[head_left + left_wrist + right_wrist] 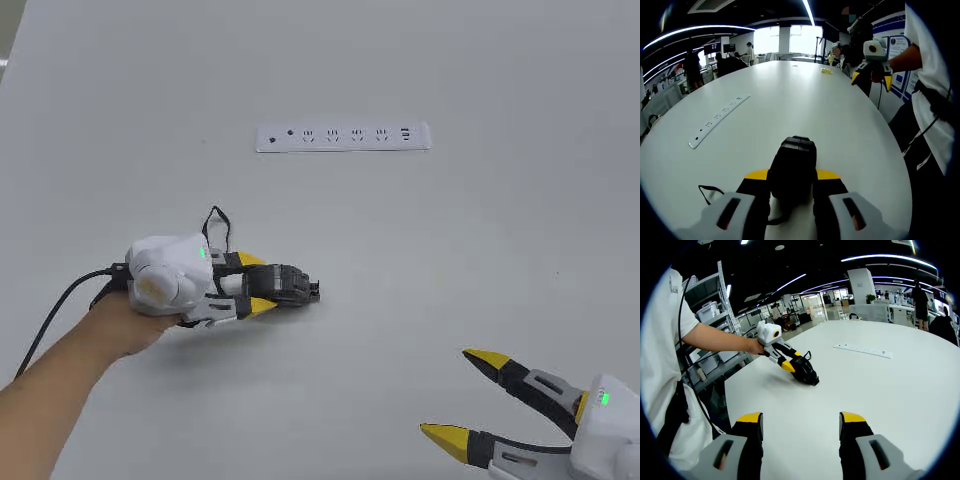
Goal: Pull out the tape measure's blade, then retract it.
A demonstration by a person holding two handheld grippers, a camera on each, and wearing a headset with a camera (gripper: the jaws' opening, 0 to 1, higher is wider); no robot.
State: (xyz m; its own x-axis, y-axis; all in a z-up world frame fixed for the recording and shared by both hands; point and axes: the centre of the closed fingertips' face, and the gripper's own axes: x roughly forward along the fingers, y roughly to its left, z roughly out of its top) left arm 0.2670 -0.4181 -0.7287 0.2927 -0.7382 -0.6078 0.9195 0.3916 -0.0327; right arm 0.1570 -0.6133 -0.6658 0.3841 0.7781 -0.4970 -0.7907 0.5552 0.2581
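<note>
Across the broad white bench (500, 230), a white power strip (343, 137) is lying at 12 o'clock in the head view, well apart from the work. At 9 o'clock the left claw (262, 284) is closing narrow on the black tape measure (288, 285), its yellow tips pressing both flanks of the case, which seems to be resting on the bench. At 5 o'clock the right claw (463, 397) is hovering, spread wide and holding nothing. The case's long axis is running from 9 to 3 o'clock, with the free end facing 3 o'clock and clear of the left claw. From the right claw, the tape measure is lying at about 10 o'clock in the head view. In the right gripper view it is sitting at 12 o'clock, dead ahead between the open jaws but well apart from them. A thin black strap loop (215, 222) is curling off behind the left claw toward 11 o'clock. A small stub (314, 291) is poking out of the free end; it is probably the blade's hook, though it is too small to be sure. By my judgement the right claw is the free one, so it is facing a reach toward 10 o'clock to meet that stub, then a pull along the axis toward 3 o'clock.
</note>
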